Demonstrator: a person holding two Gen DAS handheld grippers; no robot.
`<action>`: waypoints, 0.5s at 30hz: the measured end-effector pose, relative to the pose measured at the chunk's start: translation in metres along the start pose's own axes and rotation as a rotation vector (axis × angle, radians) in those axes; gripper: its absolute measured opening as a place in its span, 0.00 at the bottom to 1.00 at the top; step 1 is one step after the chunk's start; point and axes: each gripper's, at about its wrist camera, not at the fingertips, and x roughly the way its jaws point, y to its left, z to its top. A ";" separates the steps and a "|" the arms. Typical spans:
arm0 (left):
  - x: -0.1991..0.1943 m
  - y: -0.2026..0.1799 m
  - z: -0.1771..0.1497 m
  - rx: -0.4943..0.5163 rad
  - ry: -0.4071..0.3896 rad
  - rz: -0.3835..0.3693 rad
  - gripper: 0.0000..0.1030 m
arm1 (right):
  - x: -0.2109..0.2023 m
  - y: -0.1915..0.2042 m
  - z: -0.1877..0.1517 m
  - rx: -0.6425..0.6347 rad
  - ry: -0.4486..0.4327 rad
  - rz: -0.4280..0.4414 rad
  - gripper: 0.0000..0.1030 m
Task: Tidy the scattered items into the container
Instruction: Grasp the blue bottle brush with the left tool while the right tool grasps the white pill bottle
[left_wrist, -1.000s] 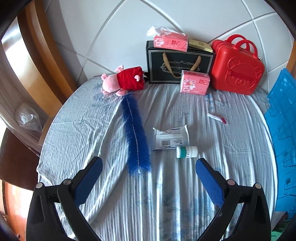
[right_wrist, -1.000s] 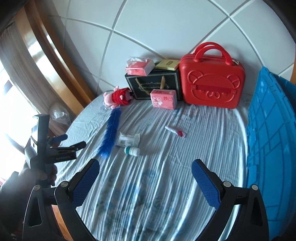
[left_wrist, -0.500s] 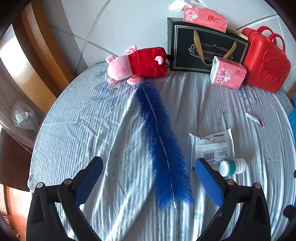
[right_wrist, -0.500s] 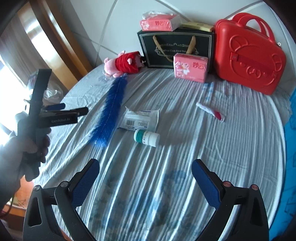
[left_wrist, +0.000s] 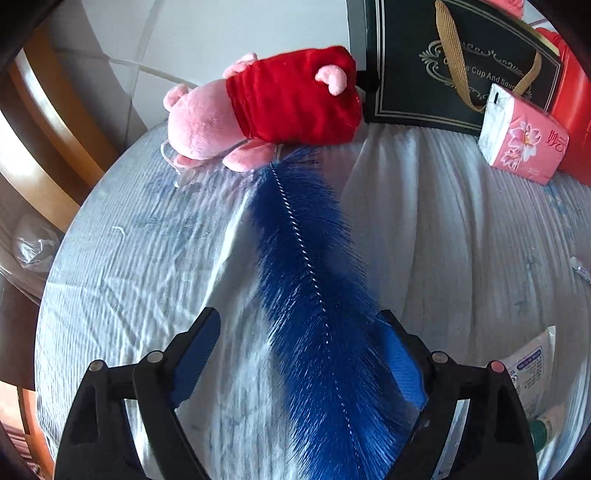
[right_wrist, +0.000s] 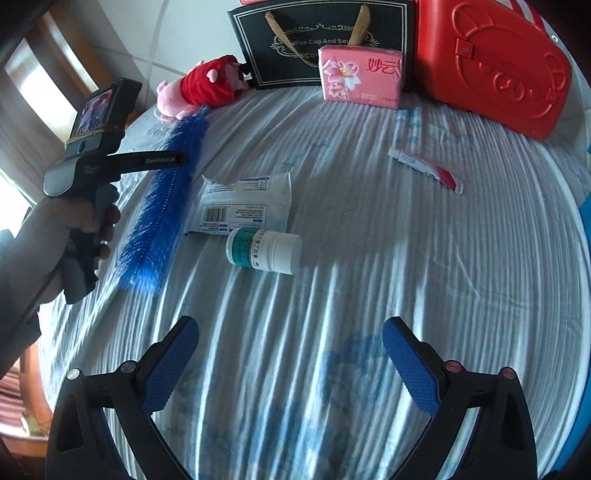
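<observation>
Blue feather duster (left_wrist: 314, 302) lies on the bed between my left tool's (left_wrist: 301, 354) closing jaws, not yet pinched; next comes the squeeze. My right tool (right_wrist: 291, 363) hovers open.

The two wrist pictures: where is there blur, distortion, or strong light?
Left wrist: the blue brush is motion-blurred near the closing left gripper; fisheye curves the bed edge. Right wrist: sunlit streaks across the sheet; window glare at left.
</observation>
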 end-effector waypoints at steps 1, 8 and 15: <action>0.004 -0.001 0.000 -0.001 0.001 -0.006 0.81 | 0.002 -0.001 0.000 0.005 0.002 -0.001 0.98; -0.013 -0.001 -0.014 0.028 -0.059 -0.092 0.15 | 0.013 0.005 0.010 0.012 -0.002 0.004 0.98; -0.047 0.040 -0.044 -0.045 -0.095 -0.154 0.12 | 0.039 0.020 0.025 0.009 0.007 0.011 0.98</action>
